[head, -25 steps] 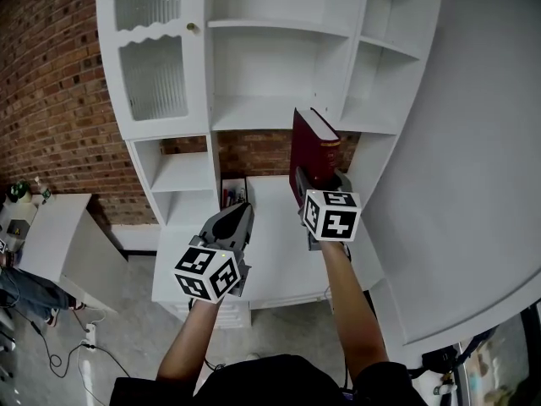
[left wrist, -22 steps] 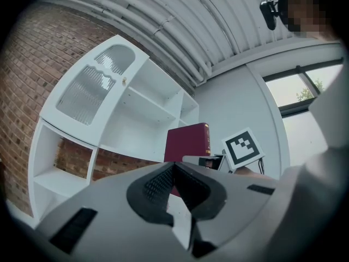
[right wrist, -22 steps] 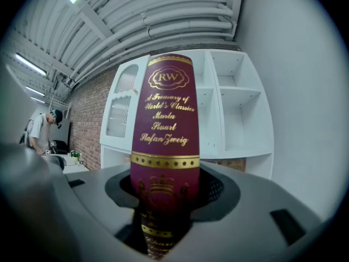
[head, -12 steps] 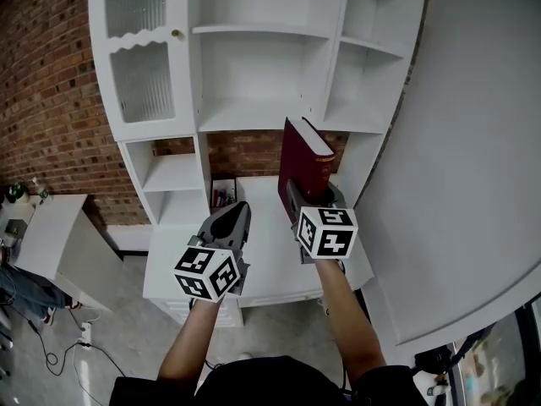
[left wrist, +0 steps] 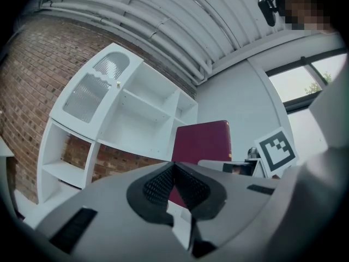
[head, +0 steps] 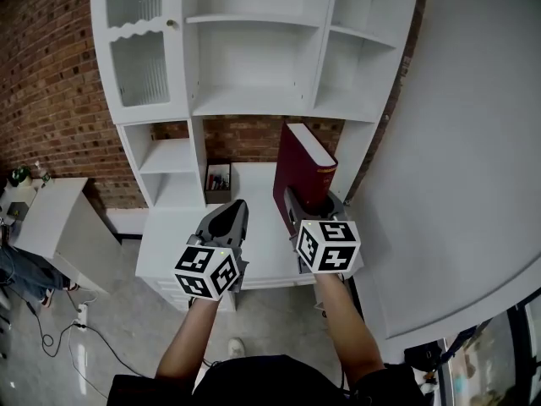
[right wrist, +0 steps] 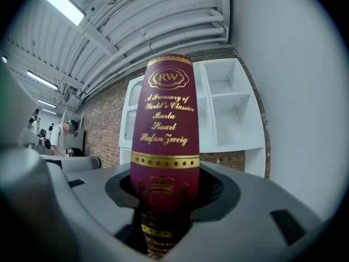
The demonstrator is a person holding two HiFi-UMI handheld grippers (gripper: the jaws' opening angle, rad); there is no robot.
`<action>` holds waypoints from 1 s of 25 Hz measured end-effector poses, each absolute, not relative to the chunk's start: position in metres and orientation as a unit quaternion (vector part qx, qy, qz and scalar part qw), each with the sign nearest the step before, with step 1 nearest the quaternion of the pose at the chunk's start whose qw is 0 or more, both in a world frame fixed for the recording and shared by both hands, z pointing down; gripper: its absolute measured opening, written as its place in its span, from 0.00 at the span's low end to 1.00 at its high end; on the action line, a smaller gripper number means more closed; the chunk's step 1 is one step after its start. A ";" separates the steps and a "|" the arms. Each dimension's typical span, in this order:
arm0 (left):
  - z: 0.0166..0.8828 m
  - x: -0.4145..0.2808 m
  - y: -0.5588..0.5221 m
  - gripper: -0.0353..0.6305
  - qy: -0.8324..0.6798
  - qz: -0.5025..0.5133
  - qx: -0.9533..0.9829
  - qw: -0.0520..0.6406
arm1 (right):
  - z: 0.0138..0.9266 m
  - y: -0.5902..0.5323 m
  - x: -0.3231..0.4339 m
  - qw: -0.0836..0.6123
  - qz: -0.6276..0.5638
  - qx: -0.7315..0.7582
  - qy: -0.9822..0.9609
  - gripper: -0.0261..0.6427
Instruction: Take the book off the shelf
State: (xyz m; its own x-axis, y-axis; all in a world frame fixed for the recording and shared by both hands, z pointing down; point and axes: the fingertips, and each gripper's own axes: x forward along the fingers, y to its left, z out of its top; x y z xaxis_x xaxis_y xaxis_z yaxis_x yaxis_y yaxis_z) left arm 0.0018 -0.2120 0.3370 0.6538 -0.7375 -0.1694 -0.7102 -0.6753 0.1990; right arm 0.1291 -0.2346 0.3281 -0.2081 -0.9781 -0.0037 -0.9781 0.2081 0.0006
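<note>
**Head view.** The thick maroon hardcover book with gilt lettering point(head: 299, 169) stands upright in the right gripper point(head: 309, 203). It is clear of the white wooden shelf unit point(head: 254, 100) and hangs in front of it, above the white desk surface point(head: 254, 227). The shelves in view are bare. The left gripper point(head: 228, 220) hovers just beside the right one, apart from the book.

**Left gripper view.** The jaws meet at their tips with nothing between them. The book point(left wrist: 203, 142) shows beyond them, untouched by this tool.

**Right gripper view.** The jaws are clamped on the lower spine of the book point(right wrist: 166, 119), one pad on each cover. Most of the volume rises above the grip.

**Procedure.** The removal step appears nearly complete. Because the grip sits low on a tall, heavy volume, it is likely to tip. Carry it upright, move slowly, and avoid wrist rotation. Bring the left gripper in as support only if the book begins to lean.
</note>
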 end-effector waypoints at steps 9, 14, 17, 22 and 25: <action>0.348 0.019 -0.158 0.08 -0.414 -0.108 0.902 0.054 | 0.340 -0.179 0.139 0.008 0.004 -0.609 0.793 0.40; 0.351 0.032 -0.128 0.08 -0.419 -0.106 0.900 0.053 | 0.342 -0.149 0.145 0.009 0.007 -0.597 0.802 0.40; 0.354 0.041 -0.111 0.08 -0.421 -0.104 0.899 0.051 | 0.343 -0.132 0.151 0.017 0.005 -0.589 0.808 0.40; 0.358 0.055 -0.089 0.08 -0.423 -0.096 0.900 0.046 | 0.345 -0.115 0.156 0.022 0.005 -0.576 0.817 0.40; 0.361 0.057 -0.083 0.08 -0.425 -0.086 0.900 0.046 | 0.345 -0.111 0.156 0.023 0.005 -0.572 0.820 0.40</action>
